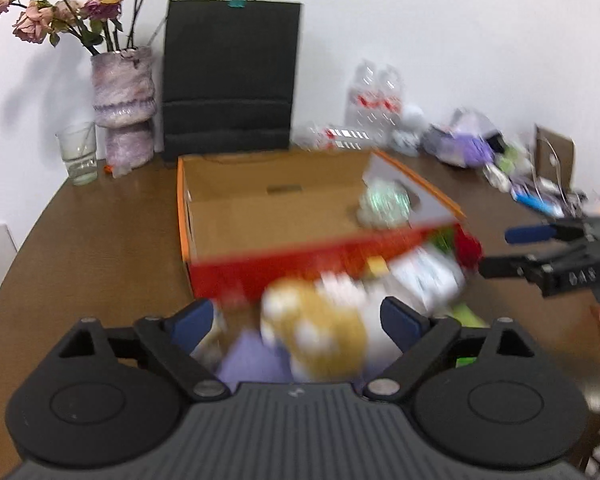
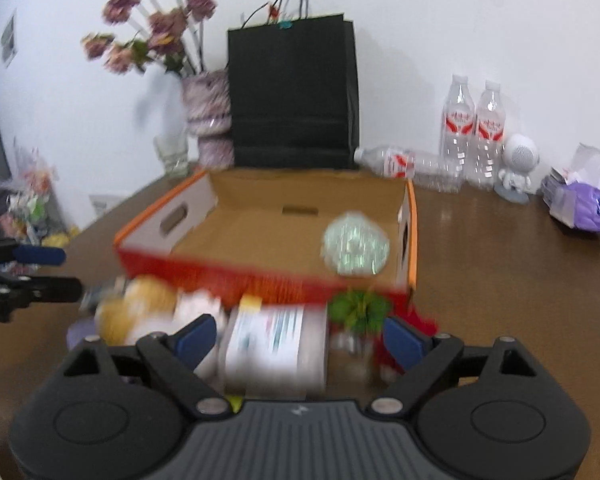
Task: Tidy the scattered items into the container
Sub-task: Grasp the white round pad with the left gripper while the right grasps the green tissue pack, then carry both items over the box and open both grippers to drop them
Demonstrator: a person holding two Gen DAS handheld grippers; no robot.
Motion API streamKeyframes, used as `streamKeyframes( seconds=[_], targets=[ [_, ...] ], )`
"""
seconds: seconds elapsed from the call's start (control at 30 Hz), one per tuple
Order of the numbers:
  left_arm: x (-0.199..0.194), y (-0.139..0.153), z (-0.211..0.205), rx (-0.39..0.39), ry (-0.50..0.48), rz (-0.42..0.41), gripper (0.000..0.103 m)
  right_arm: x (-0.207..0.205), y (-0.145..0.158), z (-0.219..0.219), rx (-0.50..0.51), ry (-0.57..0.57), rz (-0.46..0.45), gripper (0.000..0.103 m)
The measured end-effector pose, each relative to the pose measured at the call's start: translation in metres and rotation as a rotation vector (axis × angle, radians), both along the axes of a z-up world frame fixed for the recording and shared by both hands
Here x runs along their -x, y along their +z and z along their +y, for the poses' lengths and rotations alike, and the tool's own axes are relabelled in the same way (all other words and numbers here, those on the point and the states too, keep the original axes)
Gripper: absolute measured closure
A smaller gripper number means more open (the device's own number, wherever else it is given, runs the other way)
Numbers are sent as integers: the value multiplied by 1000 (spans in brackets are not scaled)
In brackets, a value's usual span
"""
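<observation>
1. A brown table [image 2: 480, 280] is seen in both views, with a white wall behind it.
2. A shallow cardboard box [image 2: 260, 232], orange-rimmed and red on its near wall, is set in the middle of the table. In it only a pale green, glittery round thing [image 2: 356, 246] is seen, lying near the box's right wall in the right wrist view.
3. A black paper bag [image 2: 294, 96] is stood upright behind the box, with a vase [image 2: 210, 116] of dried roses and a glass [image 1: 78, 154] to its left.
4. Clear bottles [image 2: 474, 128] are ranged to the right of the bag, two upright and one lying down, with a small white figure [image 2: 518, 164] beside them.
5. The scattered items are heaped on the table against the box's near wall, outside it. All are blurred.
6. The left gripper [image 1: 296, 322] is held with its jaws spread wide. A yellow-and-white soft toy [image 1: 320, 332] is seen between the blue pads, not pinched, with something lilac beneath it.
7. The right gripper [image 2: 298, 338] is likewise held spread. A white carton [image 2: 276, 344] lies between its pads, untouched by either, and a small green plant [image 2: 360, 308] is seen just beyond the right pad.
8. Each gripper is seen at the edge of the other's view, jaws apart.
</observation>
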State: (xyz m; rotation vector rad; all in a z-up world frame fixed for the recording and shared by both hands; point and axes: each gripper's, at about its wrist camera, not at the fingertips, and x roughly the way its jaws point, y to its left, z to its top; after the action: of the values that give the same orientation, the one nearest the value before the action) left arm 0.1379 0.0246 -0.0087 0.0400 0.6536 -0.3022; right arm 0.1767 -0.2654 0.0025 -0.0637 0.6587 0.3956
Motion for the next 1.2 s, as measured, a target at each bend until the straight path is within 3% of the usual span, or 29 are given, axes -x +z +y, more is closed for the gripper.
streamKeyframes(
  seconds=[0.17, 0.3, 0.63, 0.7, 0.73, 0.77, 0.93, 1.07, 1.2],
  targets=[
    [35, -31, -2, 12, -35, 89, 23, 27, -33, 9, 44, 2, 67, 13],
    [37, -57, -5, 2, 12, 153, 32, 26, -53, 17, 63, -39, 101, 13],
    [26, -75, -15, -58, 37, 115, 74, 15, -70, 33, 60, -67, 143, 12],
    [27, -75, -18, -61, 27, 108, 73, 21, -74, 38, 99, -68, 107, 15],
    [29, -74, -16, -47, 24, 110, 73, 23, -74, 38, 93, -69, 96, 25],
    [31, -74, -15, -33, 23, 113, 73, 26, -73, 37, 78, -69, 87, 40],
    [44, -69, -5, 4, 33, 108, 74, 38, -64, 26, 41, -65, 59, 40],
    [60, -54, 7, 79, 8, 113, 73, 52, -49, 15, 26, -78, 26, 40],
    [63, -18, 18, 107, 16, 23, 73, 56, -19, 3, -8, -90, -38, 40]
  ],
)
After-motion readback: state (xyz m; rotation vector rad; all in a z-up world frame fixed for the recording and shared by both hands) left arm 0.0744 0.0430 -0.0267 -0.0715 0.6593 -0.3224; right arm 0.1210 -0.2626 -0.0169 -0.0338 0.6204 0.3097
